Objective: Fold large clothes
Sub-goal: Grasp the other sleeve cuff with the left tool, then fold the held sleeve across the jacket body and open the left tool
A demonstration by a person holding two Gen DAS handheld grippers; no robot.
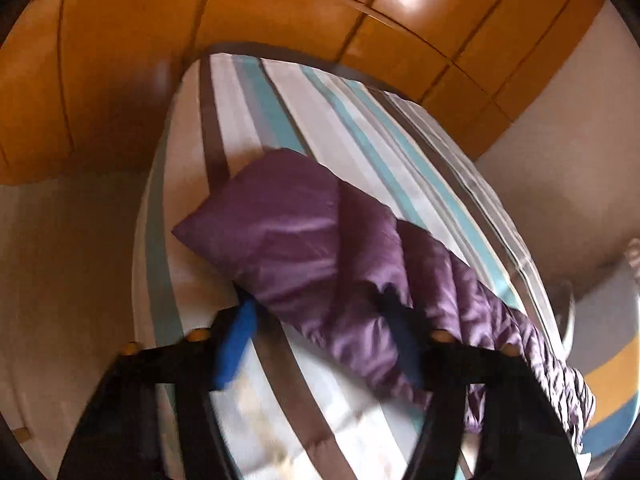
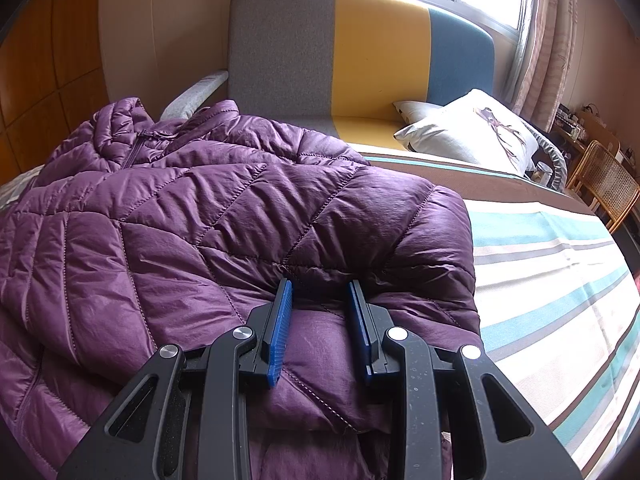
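Note:
A purple quilted puffer jacket (image 2: 224,216) lies on a striped bedspread (image 2: 560,280). In the right wrist view my right gripper (image 2: 320,292) is over the jacket's folded sleeve, its blue pads (image 2: 280,328) apart with puffy fabric bulging between them; I cannot tell if they pinch it. In the left wrist view, which is blurred, the jacket (image 1: 320,248) lies across the bed (image 1: 280,100). My left gripper (image 1: 320,304) is open, wide apart, with the jacket's edge lying between its blue pad (image 1: 236,344) and the right finger, which the fabric partly hides.
A grey, yellow and blue sofa (image 2: 360,52) stands behind the bed with white cushions (image 2: 472,132). A wicker chair (image 2: 604,180) and window curtains (image 2: 548,32) are at the right. Orange wooden cabinet doors (image 1: 280,12) stand beyond the bed's far end.

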